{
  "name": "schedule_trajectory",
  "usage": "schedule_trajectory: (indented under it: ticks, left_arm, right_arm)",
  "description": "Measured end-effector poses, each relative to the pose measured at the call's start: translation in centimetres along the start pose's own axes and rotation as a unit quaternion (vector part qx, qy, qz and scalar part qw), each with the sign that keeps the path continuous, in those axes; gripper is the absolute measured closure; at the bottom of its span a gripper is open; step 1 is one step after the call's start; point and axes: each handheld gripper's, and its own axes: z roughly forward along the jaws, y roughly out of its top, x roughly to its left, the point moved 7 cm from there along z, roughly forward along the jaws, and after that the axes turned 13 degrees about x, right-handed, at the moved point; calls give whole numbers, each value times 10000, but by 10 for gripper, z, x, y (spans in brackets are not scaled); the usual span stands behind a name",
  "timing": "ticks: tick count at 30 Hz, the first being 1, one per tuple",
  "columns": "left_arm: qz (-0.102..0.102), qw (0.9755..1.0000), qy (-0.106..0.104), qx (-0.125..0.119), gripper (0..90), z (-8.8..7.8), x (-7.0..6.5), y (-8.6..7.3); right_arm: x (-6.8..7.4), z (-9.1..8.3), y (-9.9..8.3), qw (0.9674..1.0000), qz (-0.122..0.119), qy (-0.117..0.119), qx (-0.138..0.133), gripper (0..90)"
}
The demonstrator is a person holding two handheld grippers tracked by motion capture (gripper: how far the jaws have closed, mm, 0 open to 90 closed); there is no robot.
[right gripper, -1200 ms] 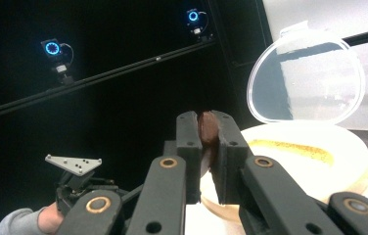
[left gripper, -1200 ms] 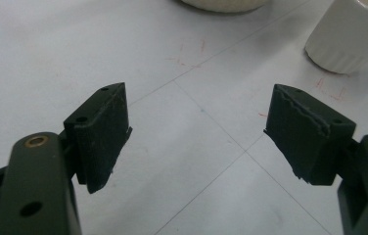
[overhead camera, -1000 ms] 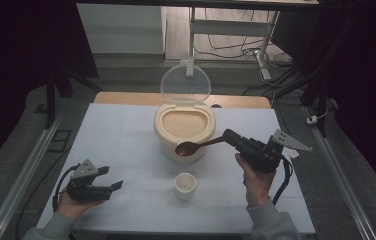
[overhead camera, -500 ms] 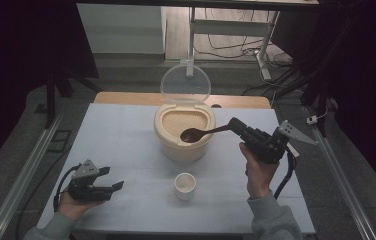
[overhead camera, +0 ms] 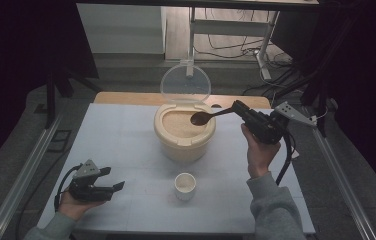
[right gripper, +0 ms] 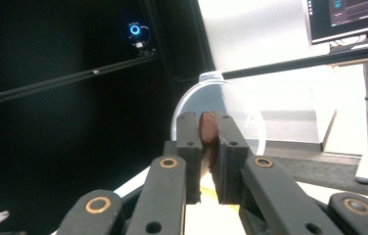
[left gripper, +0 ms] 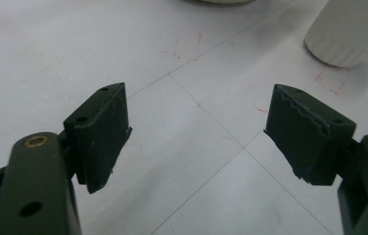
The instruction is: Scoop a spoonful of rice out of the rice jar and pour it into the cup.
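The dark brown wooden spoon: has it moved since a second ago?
Yes. The dark brown wooden spoon has gone from the cream container's front rim up and back, over its grain.

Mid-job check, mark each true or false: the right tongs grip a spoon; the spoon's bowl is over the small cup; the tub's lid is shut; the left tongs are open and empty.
1. The right tongs grip a spoon. True.
2. The spoon's bowl is over the cup. False: it hangs over the tub.
3. The tub's lid is shut. False: it stands open at the back.
4. The left tongs are open and empty. True.
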Motion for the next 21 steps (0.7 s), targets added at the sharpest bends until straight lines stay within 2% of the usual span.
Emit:
schedule_trajectory:
  ticks: [11, 21]
  left_arm:
    - [-7, 10000, -29, 16, 238, 1, -1, 0]
    - [11, 10000, -35, 45, 238, 2, -1, 0]
  right_arm:
    - [-2, 11, 4, 9988, -261, -362, 214, 827]
    - [-3, 31, -7, 9947, -477, -646, 635, 827]
